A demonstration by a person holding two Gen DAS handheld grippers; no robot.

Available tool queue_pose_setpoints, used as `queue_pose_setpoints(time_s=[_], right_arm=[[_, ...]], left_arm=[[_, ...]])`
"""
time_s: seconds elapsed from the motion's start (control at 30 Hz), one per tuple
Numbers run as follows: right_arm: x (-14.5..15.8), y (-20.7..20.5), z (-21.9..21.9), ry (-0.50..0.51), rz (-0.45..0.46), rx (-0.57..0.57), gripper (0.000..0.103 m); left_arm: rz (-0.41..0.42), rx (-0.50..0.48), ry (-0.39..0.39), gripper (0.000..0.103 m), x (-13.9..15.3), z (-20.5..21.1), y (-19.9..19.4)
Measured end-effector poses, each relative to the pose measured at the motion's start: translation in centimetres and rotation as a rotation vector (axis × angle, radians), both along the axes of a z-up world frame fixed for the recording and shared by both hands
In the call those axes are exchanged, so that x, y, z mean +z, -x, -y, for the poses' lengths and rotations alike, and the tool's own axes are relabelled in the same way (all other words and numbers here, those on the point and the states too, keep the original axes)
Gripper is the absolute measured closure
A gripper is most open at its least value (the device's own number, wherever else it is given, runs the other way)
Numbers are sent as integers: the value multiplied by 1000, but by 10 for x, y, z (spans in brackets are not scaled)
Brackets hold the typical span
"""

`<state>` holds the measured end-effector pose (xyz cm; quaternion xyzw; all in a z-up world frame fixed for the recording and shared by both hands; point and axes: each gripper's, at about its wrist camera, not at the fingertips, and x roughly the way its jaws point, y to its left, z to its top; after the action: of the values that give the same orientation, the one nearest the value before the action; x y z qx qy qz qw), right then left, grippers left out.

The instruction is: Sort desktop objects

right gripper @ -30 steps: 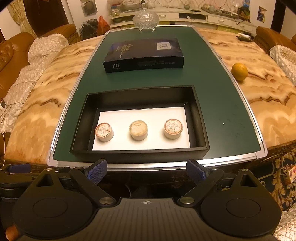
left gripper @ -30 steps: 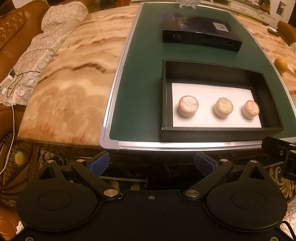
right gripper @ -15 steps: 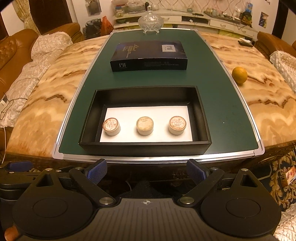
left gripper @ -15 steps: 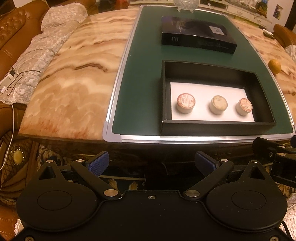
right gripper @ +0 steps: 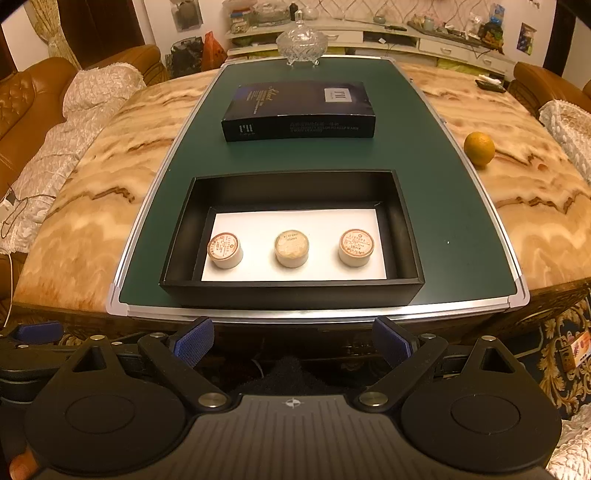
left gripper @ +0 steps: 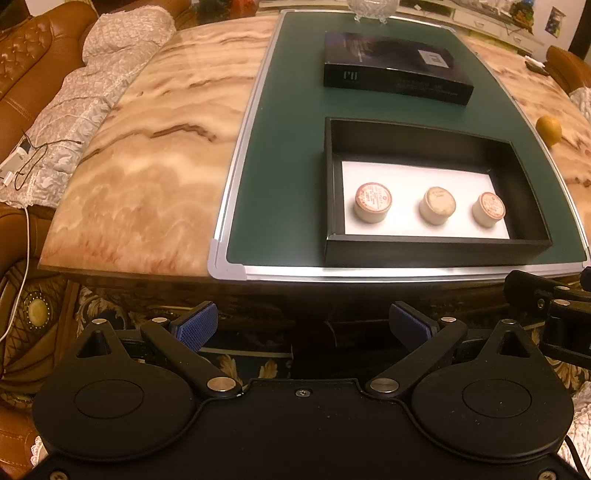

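My left fingers [left gripper: 301, 326] are wide open and hold nothing. My right fingers [right gripper: 293, 341] are wide open too, with nothing in them. Both hang in front of the worktop's [right gripper: 92, 221] near edge, not over it.

I think most of the sorting looks done, or it has not begun; I cannot tell which. Three little pots sit in a neat row inside the open black box [right gripper: 291, 291], on its white paper [right gripper: 295, 219]. From the left they are the left pot [right gripper: 224, 250], the middle pot [right gripper: 291, 248] and the right pot [right gripper: 356, 247]. They stand upright and well apart from each other. The box sits on the green mat [right gripper: 436, 184], close to the near edge.

What may be left: the lid [right gripper: 298, 110], a flat dark piece with writing, lies on the mat behind the box, apart from it. I guess it should go on top of the box. An orange [right gripper: 479, 148] sits on the bare worktop to the right, just off the mat. Maybe it needs a home too.

Other things around: on the far left is a brown sofa [right gripper: 22, 96] with a lacy cloth [right gripper: 92, 99] over it. At the far end of the mat stands a glass bowl [right gripper: 302, 42] with a cover. Behind it is a long shelf [right gripper: 388, 31] full of small stuff.

Nothing stands between my fingers and the box. The box walls are tall, so I would have to reach down from above to get at the pots.
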<state>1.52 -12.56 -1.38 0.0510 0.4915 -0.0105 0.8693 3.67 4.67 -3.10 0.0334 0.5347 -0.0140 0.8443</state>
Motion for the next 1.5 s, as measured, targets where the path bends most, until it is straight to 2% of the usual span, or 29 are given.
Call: queue_pose_setpoints(time_s=[0.9, 1.5], right_arm=[[-18, -11, 4, 2, -48, -11, 8], [-33, -33, 18, -31, -80, -12, 8]], left_arm=[[-25, -8, -4, 2, -11, 3, -11], [-61, -24, -9, 2, -24, 11, -34]])
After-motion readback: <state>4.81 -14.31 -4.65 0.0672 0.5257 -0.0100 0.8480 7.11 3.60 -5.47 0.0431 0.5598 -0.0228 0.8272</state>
